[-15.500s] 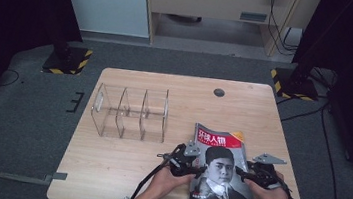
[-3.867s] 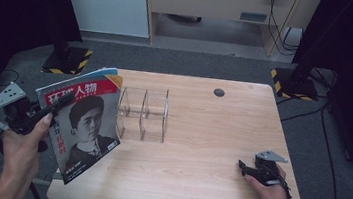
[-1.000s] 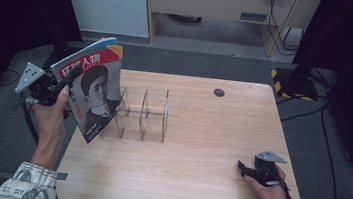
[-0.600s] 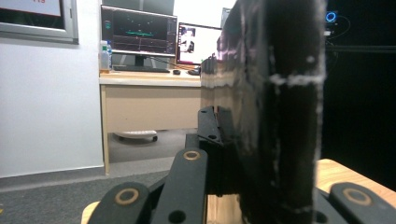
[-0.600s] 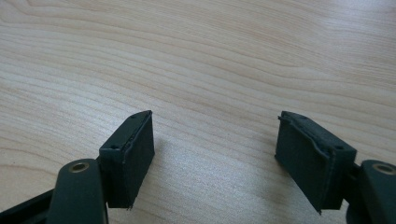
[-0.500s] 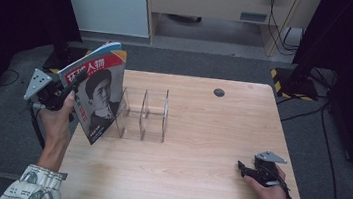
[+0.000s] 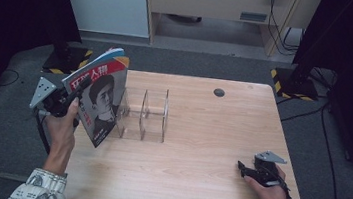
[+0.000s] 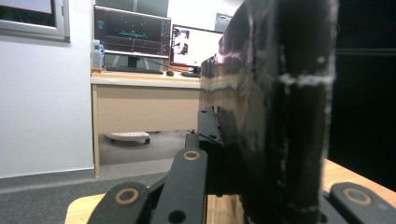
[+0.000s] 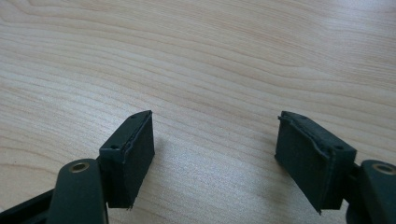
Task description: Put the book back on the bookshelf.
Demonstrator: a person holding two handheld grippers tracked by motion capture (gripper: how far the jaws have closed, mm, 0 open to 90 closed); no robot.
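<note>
Glossy magazine (image 7: 97, 101) hiding left claw (image 7: 69, 103) tips

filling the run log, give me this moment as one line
left gripper shut on magazine | magazine upright beside clear rack | right gripper open, over table

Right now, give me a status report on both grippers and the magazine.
Left gripper shut on magazine, held upright at left end of clear rack. Right gripper open, nothing between its jaws, low over table. Nothing blocking the rack slots.
</note>
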